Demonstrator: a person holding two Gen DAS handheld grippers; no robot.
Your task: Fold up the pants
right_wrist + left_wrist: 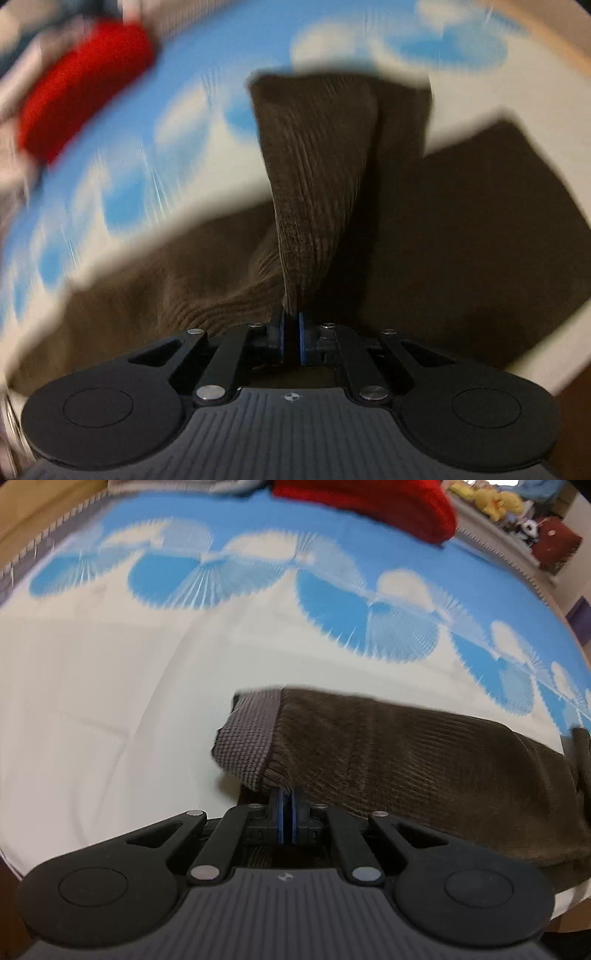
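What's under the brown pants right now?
The blue-and-white bedsheet lies under the pants. Both grippers pinch the fabric; whatever lies beneath the pants themselves is covered.

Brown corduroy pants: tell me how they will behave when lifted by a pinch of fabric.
The brown corduroy pants probably hang floppy: cloth drapes in creases from the right gripper. The ribbed pile likely grips rather than slips in the left gripper. Thick fabric and the knit cuff suggest some weight, so lifted parts may sag.
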